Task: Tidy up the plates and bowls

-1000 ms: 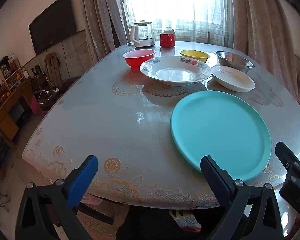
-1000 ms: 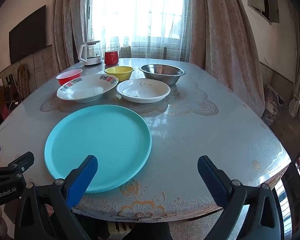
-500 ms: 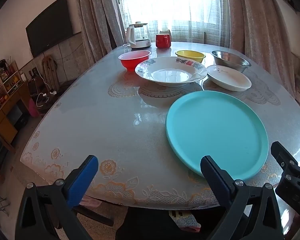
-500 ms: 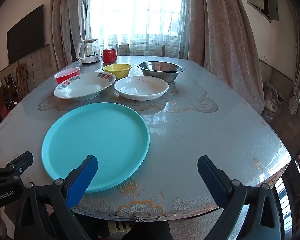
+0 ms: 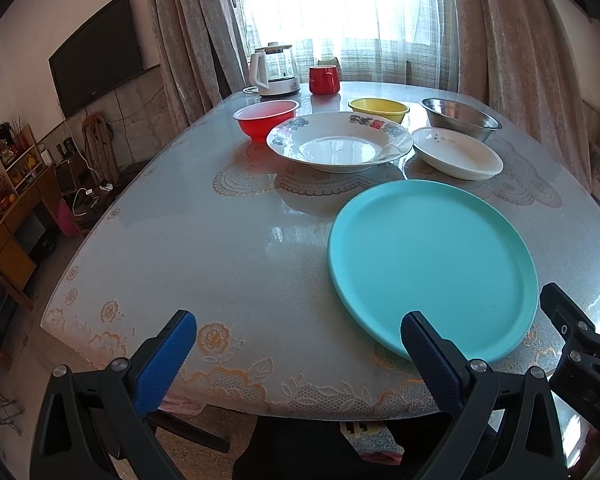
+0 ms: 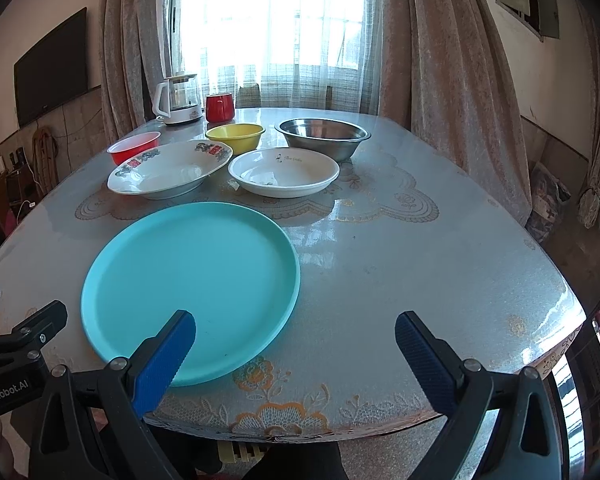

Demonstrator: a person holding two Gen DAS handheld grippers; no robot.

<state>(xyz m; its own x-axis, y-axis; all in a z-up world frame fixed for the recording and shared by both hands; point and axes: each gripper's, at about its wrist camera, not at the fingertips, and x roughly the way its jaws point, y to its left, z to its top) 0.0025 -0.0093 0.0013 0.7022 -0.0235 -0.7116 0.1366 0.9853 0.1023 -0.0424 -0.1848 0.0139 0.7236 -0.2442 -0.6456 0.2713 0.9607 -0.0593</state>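
A large turquoise plate [image 5: 432, 264] [image 6: 192, 284] lies near the table's front edge. Behind it are a flowered white plate [image 5: 340, 146] [image 6: 168, 172], a plain white dish [image 5: 458, 153] [image 6: 284, 172], a red bowl [image 5: 266, 118] [image 6: 134, 151], a yellow bowl [image 5: 378, 109] [image 6: 235, 136] and a steel bowl [image 5: 458, 118] [image 6: 323, 136]. My left gripper [image 5: 298, 356] is open and empty at the front edge, left of the turquoise plate. My right gripper [image 6: 294, 354] is open and empty, over the plate's near right rim.
A white kettle [image 5: 274, 68] [image 6: 178, 98] and a red mug [image 5: 323, 79] [image 6: 219, 107] stand at the table's far end by the curtained window. A TV [image 5: 96, 54] hangs on the left wall above shelves. The table [image 5: 204, 240] has a lace-patterned cover.
Both grippers have drawn back and risen slightly, so the dishes look a little farther away. Nothing on the table has moved. Both grippers stay open.
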